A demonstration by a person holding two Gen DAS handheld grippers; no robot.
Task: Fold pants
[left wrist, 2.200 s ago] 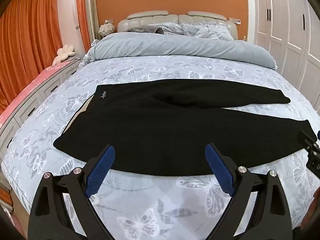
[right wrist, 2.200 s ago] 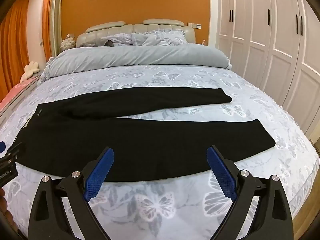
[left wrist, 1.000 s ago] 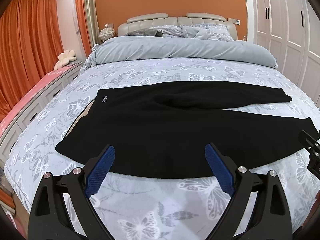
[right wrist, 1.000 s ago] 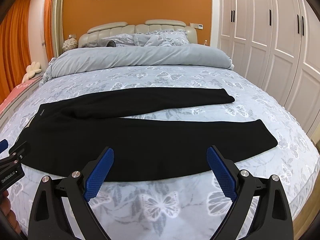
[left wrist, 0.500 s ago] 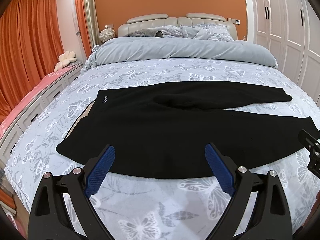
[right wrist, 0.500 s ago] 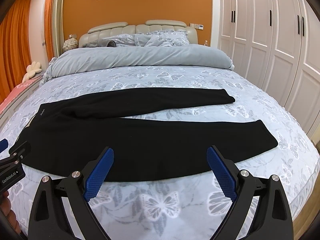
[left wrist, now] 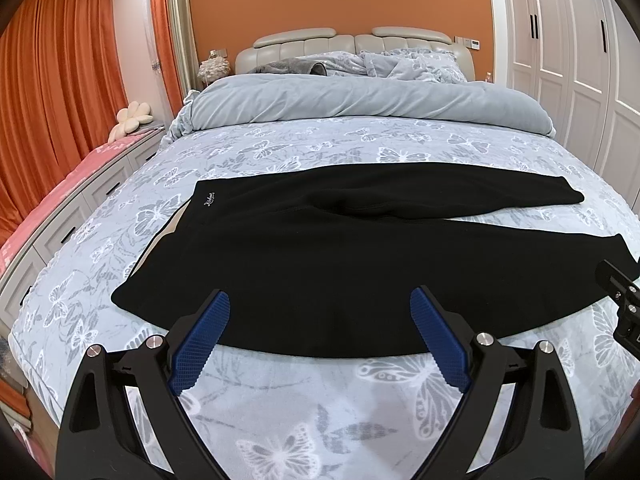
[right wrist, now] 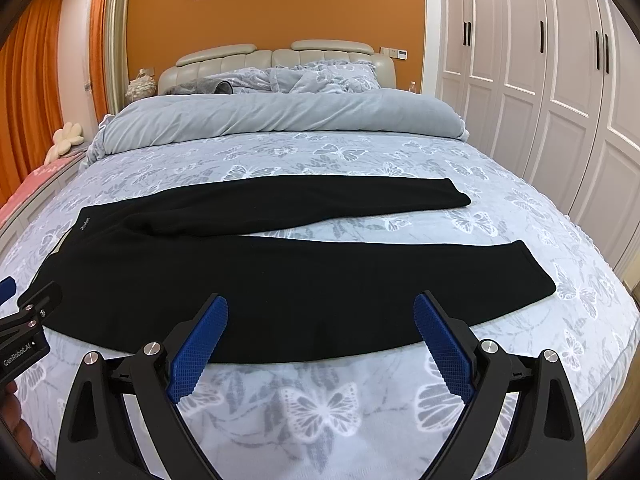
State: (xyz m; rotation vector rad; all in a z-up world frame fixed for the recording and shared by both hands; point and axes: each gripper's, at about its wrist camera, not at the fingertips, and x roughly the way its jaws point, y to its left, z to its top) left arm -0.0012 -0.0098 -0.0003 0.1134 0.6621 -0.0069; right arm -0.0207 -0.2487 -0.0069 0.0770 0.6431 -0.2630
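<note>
Black pants [left wrist: 320,264] lie flat across the bed, waistband at the left, two legs spread apart toward the right; they also show in the right wrist view [right wrist: 280,276]. My left gripper [left wrist: 320,340] is open and empty, hovering above the pants' near edge toward the waist end. My right gripper [right wrist: 320,340] is open and empty, above the near edge of the front leg. Each gripper shows at the edge of the other's view: the right one [left wrist: 620,300], the left one [right wrist: 24,320].
The bed [left wrist: 300,420] has a grey butterfly-print cover. A rolled grey duvet [left wrist: 360,100] and pillows lie at the headboard. A pink-topped drawer unit [left wrist: 60,200] and orange curtains stand at the left, white wardrobes [right wrist: 540,80] at the right.
Both grippers have stayed open and nearly still; the views have shifted only slightly. The pants have not moved.
</note>
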